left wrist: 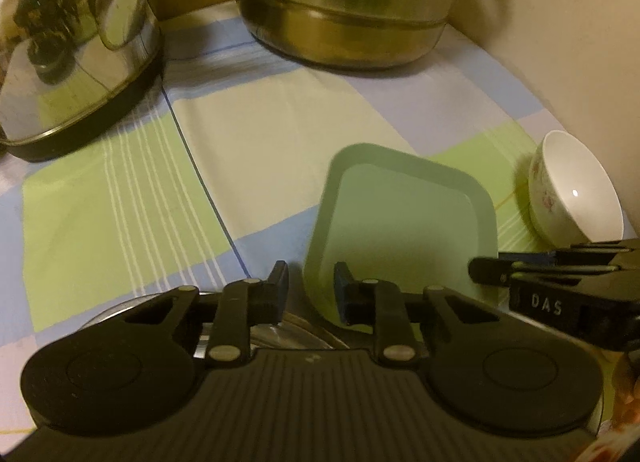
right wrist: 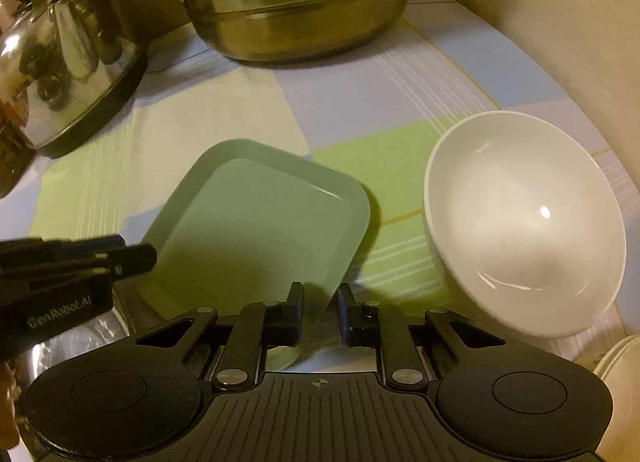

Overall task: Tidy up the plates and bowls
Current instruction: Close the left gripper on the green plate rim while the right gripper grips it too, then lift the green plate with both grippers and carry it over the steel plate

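A square pale-green plate (left wrist: 404, 222) (right wrist: 256, 230) lies on the checked tablecloth (left wrist: 120, 202), with its near side over a shiny steel dish (left wrist: 296, 332). My left gripper (left wrist: 312, 286) is shut on the plate's near left rim, one finger outside and one inside. It shows from the side in the right wrist view (right wrist: 148, 258). My right gripper (right wrist: 320, 298) is shut on the plate's near right corner, which fills the space between its fingers. Its tips show at the plate's right edge in the left wrist view (left wrist: 480, 272). A white bowl (left wrist: 576, 190) (right wrist: 528, 222) stands just right of the plate.
A large steel pot (left wrist: 344, 22) (right wrist: 296, 10) stands at the back. A shiny kettle (left wrist: 72, 62) (right wrist: 68, 74) is at the back left. A cream wall (left wrist: 580, 42) curves close behind the bowl. A pale stack of dishes (right wrist: 620, 366) peeks in at the lower right.
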{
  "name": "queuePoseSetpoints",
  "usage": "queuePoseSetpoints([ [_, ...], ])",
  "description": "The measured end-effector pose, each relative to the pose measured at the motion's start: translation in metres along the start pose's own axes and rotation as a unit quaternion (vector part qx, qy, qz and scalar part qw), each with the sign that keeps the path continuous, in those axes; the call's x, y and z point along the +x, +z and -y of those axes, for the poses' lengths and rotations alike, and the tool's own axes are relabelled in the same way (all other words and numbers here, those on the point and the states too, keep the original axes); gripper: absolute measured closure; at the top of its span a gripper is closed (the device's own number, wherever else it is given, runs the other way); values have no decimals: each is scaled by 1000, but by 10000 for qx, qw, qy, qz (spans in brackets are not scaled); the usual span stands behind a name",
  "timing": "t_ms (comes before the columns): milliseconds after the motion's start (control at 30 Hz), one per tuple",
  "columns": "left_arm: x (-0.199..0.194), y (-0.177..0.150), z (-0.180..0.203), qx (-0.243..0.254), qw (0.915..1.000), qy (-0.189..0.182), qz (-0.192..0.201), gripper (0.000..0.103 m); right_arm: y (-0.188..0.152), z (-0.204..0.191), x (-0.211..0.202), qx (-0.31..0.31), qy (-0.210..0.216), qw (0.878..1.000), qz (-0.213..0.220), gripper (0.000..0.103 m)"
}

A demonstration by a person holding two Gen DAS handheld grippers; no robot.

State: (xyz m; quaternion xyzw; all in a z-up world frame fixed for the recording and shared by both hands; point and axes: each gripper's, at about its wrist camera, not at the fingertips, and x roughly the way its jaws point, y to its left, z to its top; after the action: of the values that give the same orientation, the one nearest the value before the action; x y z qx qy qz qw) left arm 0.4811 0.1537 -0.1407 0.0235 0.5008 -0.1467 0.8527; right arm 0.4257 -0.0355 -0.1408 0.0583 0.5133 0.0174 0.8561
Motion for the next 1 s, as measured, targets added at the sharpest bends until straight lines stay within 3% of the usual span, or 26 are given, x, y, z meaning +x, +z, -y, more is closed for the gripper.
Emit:
queuePoseSetpoints([
  [67,5,0,-1,-25,10000,-48,-60,89,1,0,2,-15,0,10000,54,90],
  [467,4,-4,1,-54,9999,-49,83,90,4,-3,0,-178,-55,9993,339,94],
  [1000,-60,-17,10,-388,9967,-142,701,91,4,0,-53,-387,276,9955,821,94],
])
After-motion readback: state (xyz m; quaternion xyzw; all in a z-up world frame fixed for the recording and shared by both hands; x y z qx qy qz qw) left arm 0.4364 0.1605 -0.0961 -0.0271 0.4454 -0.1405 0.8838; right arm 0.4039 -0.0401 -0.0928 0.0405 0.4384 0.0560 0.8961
